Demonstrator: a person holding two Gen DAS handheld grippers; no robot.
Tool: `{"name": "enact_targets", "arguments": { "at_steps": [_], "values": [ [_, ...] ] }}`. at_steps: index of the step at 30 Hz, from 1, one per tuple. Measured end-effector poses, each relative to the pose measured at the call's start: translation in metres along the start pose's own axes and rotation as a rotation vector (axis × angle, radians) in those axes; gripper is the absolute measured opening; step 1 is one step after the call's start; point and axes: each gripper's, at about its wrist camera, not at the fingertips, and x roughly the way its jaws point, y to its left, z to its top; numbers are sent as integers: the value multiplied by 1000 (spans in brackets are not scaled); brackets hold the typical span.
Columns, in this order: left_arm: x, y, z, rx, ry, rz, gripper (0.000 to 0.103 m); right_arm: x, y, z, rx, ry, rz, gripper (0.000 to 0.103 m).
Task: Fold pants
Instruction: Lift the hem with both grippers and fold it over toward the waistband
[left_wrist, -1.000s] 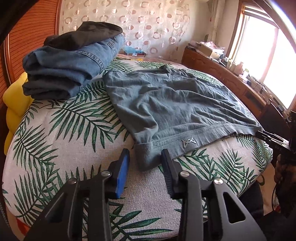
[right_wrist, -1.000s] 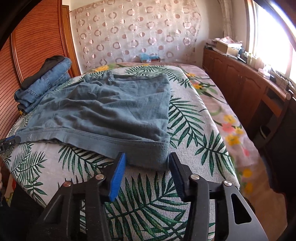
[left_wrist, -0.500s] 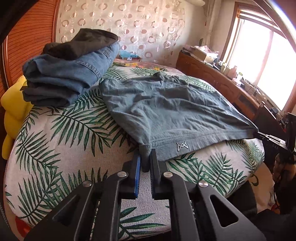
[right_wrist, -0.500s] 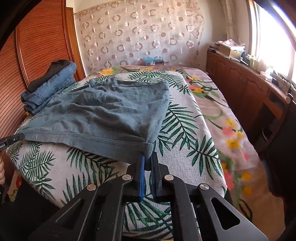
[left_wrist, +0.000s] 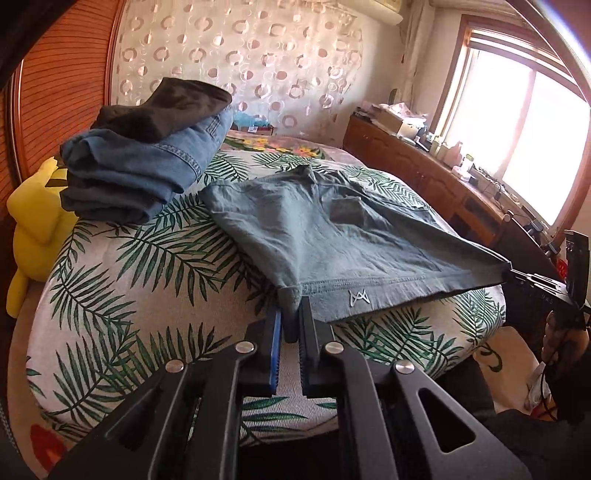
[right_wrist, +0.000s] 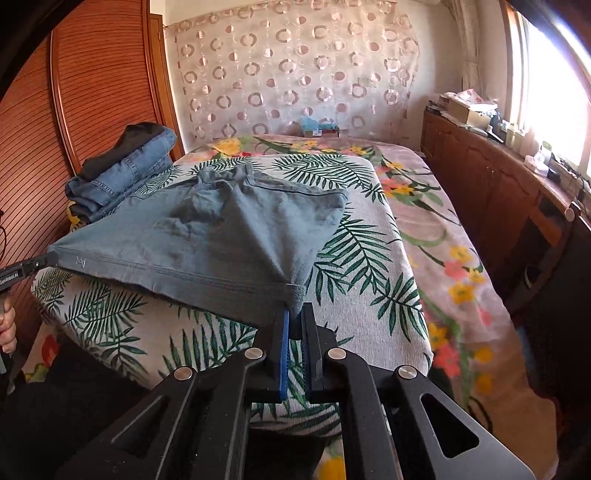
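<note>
**Both corners pinched, hem lifted**

The bed (left_wrist: 110, 288) carries the grey-green pants (left_wrist: 332, 236), spread flat for folding beside a stack of folded jeans (left_wrist: 147, 173). Their near hem hangs taut just above the cover, because each end is held. The left hand-held gripper (left_wrist: 291, 325) is clamped on one corner, the right hand-held gripper (right_wrist: 293, 325) on the other, likely to carry the hem over.

The right gripper (right_wrist: 294, 320), at six o'clock, is clamped on the near corner of the grey-green pants (right_wrist: 221, 240), lifting that hem off the leaf-print bed cover (right_wrist: 369, 295). At nine o'clock the left gripper (right_wrist: 50, 258) pinches the opposite corner, hem taut between them. Folded jeans (right_wrist: 122, 177) sit stacked at ten o'clock.
</note>
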Motion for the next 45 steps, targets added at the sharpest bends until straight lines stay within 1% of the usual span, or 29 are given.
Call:
{"name": "enact_targets", "arguments": {
  "at_steps": [3,7,10,12,14,16,18,19,22,27,32,40,45],
  "values": [
    [2,1,-2,2,7,0,9,3,-3,-4,1,11,1,5],
    [11,1,-6,3,31,8,9,10,-7,-1,26,27,3,5],
    [15,0,-6,9,42,11,9,13,-6,3,31,33,-14,5],
    [15,-3,-3,17,42,10,9,11,-2,5,26,17,-28,5],
    [16,-6,1,30,38,9,9,9,0,7,27,7,-24,6],
    [15,-12,8,49,29,4,9,9,1,7,23,-3,-45,14],
    [14,-17,13,63,19,-4,9,6,1,7,25,-18,-53,19],
    [15,-21,17,72,15,-10,9,7,2,6,29,-21,-49,22],
    [18,-32,24,98,12,-23,9,9,2,1,33,-24,-41,23],
    [27,-52,34,148,18,-49,9,13,-3,-2,67,-22,-25,23],
    [40,-77,43,200,33,-81,9,16,-4,0,77,-27,-15,23],
    [61,-124,51,287,65,-160,9,20,-6,-1,82,-30,-7,23],
    [69,-147,56,322,78,-198,9,21,-9,-4,90,-26,-5,23]
  ]
}}
